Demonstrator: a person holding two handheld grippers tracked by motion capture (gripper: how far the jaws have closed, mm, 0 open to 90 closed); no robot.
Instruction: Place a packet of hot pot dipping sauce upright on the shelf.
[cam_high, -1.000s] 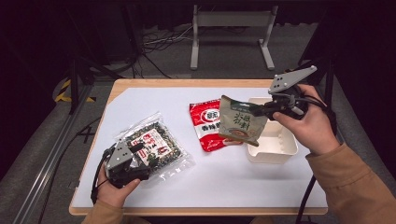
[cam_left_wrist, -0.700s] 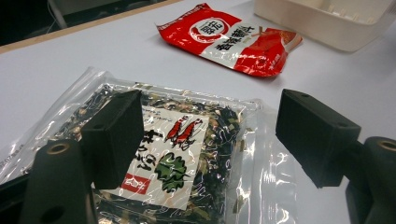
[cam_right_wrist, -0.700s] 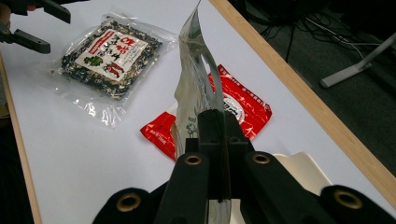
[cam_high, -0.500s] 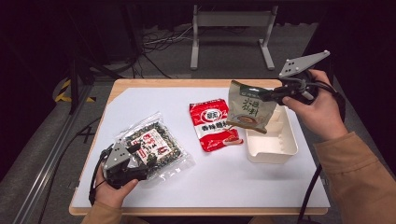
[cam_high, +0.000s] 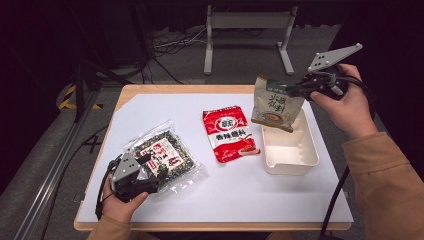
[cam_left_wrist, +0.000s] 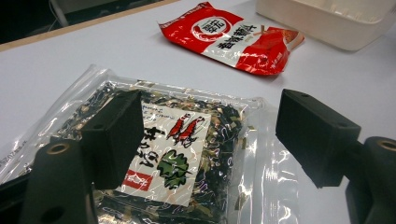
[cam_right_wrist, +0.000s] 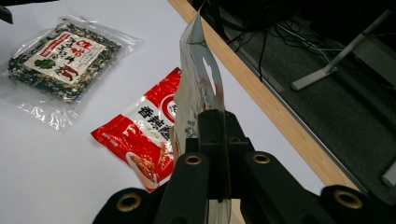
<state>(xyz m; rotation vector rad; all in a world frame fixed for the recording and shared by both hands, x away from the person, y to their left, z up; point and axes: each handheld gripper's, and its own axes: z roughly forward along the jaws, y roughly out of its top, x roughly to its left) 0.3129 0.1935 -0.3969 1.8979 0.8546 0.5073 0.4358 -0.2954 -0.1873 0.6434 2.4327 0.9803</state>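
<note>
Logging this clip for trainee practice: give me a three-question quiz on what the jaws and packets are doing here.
1. True or false: the right gripper is shut on the beige pouch.
2. Which packet lies between the left gripper's open jaws? A red packet; B clear seaweed bag; C beige pouch.
3. Fill in: the beige pouch hangs above the white ____.

Key: 1 true; 2 B; 3 tray.

Dark room, dim beyond a white tabletop (cam_high: 150, 107) with wooden edging. Grey floor (cam_high: 45, 165) behind, black cables (cam_high: 172, 45), a grey metal stand (cam_high: 247, 37).
</note>
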